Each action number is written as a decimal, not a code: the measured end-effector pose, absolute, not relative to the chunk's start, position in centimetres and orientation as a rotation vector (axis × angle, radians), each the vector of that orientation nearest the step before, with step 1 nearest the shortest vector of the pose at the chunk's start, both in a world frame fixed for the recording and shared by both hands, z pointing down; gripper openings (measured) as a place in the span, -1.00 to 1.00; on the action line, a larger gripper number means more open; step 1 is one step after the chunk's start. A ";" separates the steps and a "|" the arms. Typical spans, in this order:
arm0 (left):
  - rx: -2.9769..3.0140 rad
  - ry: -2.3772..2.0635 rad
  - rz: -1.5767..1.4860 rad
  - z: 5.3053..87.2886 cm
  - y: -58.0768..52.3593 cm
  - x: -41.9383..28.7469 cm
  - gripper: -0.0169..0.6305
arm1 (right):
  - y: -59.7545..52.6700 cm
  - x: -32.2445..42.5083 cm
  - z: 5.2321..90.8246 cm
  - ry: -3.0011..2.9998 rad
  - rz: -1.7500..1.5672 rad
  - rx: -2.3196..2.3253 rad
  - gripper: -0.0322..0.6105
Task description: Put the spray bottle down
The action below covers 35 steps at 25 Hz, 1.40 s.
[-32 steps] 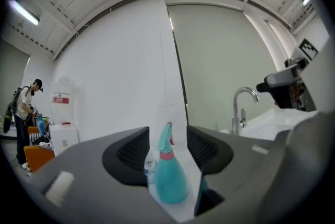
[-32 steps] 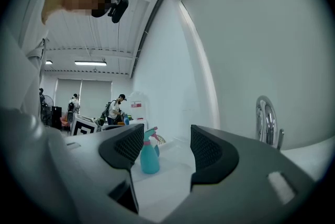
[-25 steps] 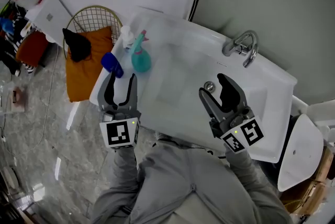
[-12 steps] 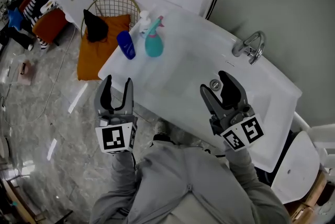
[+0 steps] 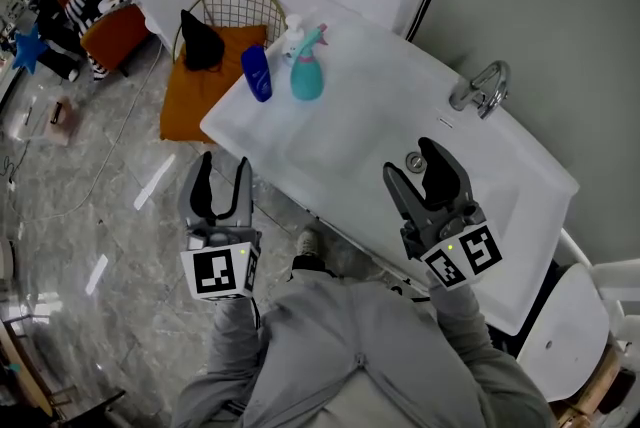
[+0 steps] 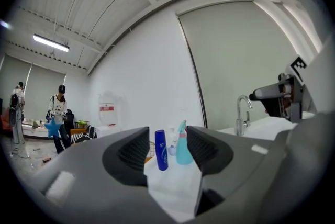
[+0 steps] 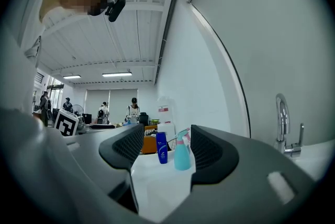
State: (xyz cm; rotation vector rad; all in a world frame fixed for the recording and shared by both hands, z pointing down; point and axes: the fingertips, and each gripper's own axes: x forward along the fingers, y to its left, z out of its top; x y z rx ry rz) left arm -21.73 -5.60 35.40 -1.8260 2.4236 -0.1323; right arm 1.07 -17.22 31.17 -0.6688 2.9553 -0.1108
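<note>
The teal spray bottle [image 5: 307, 68] stands upright at the white surface's [image 5: 370, 111] 11 o'clock corner, with a blue bottle [image 5: 258, 73] just beside it at 9 o'clock; label print is too small to read. The left hand-held gripper [image 5: 222, 178], over the floor, and the right hand-held gripper [image 5: 418, 174], over the surface, point toward 12 o'clock, jaws parted and empty
</note>
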 end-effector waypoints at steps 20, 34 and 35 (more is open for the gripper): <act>-1.788 2.464 -0.118 35.6 -2.3 -19.7 -0.21 | -15.1 2.0 31.9 3.012 -0.057 -0.638 -0.03; -1.796 2.456 -0.128 35.5 -2.1 -19.6 -0.21 | -14.9 1.9 31.9 3.015 -0.053 -0.649 -0.03; -1.798 2.456 -0.127 35.6 -2.1 -19.7 -0.21 | -14.9 1.8 31.9 3.015 -0.054 -0.649 -0.03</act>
